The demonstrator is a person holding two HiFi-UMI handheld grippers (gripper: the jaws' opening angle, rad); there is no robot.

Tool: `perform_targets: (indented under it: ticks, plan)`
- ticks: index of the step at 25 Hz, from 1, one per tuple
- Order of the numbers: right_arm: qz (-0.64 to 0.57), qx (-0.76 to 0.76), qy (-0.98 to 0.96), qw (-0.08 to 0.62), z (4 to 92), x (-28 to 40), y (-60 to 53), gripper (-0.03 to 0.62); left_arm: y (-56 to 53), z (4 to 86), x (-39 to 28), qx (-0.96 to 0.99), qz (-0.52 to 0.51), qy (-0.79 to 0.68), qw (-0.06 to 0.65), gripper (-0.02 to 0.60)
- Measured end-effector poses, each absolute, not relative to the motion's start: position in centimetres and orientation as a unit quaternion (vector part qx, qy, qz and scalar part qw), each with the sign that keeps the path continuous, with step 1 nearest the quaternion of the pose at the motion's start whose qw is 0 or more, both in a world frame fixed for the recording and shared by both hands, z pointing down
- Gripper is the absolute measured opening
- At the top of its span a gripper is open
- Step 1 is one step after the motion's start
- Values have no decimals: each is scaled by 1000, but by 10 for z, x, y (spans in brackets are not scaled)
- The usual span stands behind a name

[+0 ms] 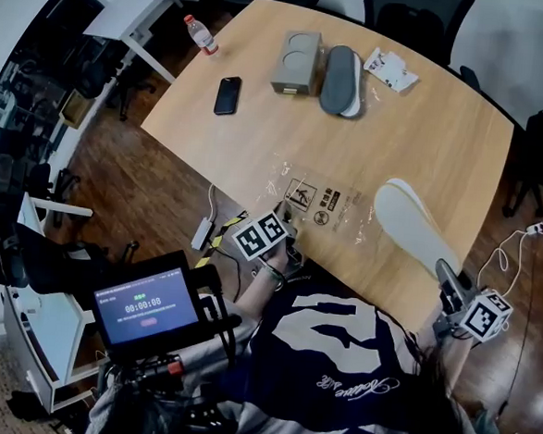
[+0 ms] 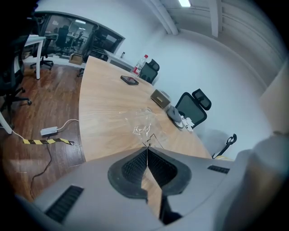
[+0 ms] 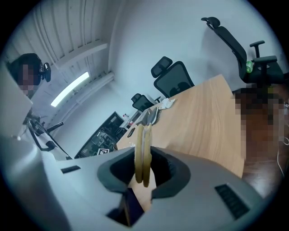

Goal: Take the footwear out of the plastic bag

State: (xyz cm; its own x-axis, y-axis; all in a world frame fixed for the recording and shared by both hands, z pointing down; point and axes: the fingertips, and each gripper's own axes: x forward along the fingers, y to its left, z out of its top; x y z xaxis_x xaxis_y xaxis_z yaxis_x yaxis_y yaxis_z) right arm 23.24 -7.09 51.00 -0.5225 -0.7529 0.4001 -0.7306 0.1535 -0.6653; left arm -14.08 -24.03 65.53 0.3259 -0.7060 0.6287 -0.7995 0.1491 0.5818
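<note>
Left gripper (image 1: 287, 231) is angled down at the near edge of the table (image 1: 425, 139), its jaws closed on the rim of the clear plastic bag (image 1: 321, 201), which lies flat there. Right gripper (image 1: 447, 272), at the near right corner, clamps one end of the pale slippers (image 1: 408, 221), held tilted above the table beside the bag's right end. The bag bears black warning pictograms, but its lettering is unreadable.

One bottle (image 1: 200, 33), one phone (image 1: 227, 95), one box (image 1: 296, 62), one printed plastic bag (image 1: 314, 201).

Phone (image 1: 227, 95), bottle (image 1: 201, 34) on tbl (image 1: 425, 148).
</note>
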Motion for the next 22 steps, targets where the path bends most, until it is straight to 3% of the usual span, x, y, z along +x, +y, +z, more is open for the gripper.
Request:
perform_targets:
  ticks: [10,15,22]
  plan:
    - [-466,-429,773,27,541,132,-144,78,-250,659,-124,620,18,-597,508,9]
    - [-559,-392,721,121,561,80,-166,78,-240,661,-113,620,21,-592,515,11]
    - [-554,-455,697,24,618,90,-164,78,-236,665,-91,658,68,-558,501,11]
